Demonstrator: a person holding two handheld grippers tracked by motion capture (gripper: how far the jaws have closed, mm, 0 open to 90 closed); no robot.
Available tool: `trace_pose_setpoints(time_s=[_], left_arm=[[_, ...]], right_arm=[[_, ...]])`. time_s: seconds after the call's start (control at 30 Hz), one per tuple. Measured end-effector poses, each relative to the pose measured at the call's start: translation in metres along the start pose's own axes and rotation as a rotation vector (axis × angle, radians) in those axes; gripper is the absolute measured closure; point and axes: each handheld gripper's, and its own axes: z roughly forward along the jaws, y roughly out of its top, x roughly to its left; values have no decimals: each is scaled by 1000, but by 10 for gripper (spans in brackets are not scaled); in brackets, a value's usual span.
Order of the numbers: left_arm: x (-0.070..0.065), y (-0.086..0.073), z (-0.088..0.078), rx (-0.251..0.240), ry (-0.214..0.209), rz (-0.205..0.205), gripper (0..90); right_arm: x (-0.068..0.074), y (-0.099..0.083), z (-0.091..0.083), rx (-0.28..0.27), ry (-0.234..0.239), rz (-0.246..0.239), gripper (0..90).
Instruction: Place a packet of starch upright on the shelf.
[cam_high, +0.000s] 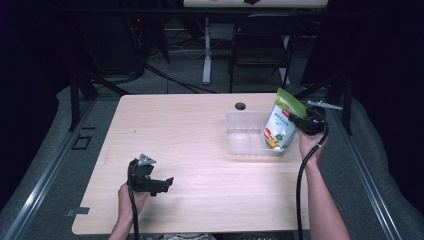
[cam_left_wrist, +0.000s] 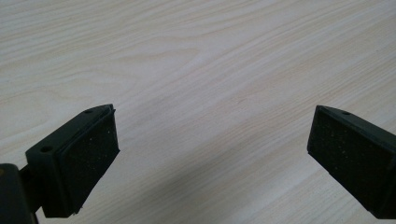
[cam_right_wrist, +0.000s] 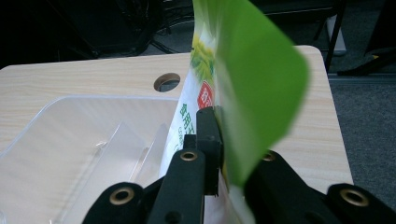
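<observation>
Your left hand-held gripper (cam_high: 161, 184) sits low over the near-left part of the bench (cam_high: 190, 125), its jaws spread wide apart with nothing between them; in the left gripper view its pads (cam_left_wrist: 88, 154) frame bare wood grain. Farther right, a clear bin (cam_high: 245, 135) rests on the bench just in front of a round cable hole (cam_high: 240, 106). Your right hand-held gripper (cam_high: 296, 121) is clamped on a pouch (cam_high: 281, 125) with a green top, gripping it near that top. The pouch hangs upright at the bin's right end, its lower part against or inside the right wall; which one you cannot tell. In the right gripper view the jaws pinch the pouch (cam_right_wrist: 243, 93) edge-on.
</observation>
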Motion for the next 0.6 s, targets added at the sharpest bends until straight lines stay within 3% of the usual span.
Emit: trace_pose_setpoints(time_s=[0.1, 0.23, 0.33, 0.6], left_arm=[[0, 0, 0, -4, 4, 0, 17], [0, 0, 0, 1, 2, 2, 18], [-1, 0, 0, 0, 2, 0, 18], [-2, 1, -1, -6, 10, 5, 19]], right_arm=[[-1, 1, -1, 4, 2, -3, 824], [-5, 3, -5, 7, 27, 12, 667], [-7, 4, -10, 26, 39, 7, 542], [-5, 10, -28, 94, 73, -26, 321]])
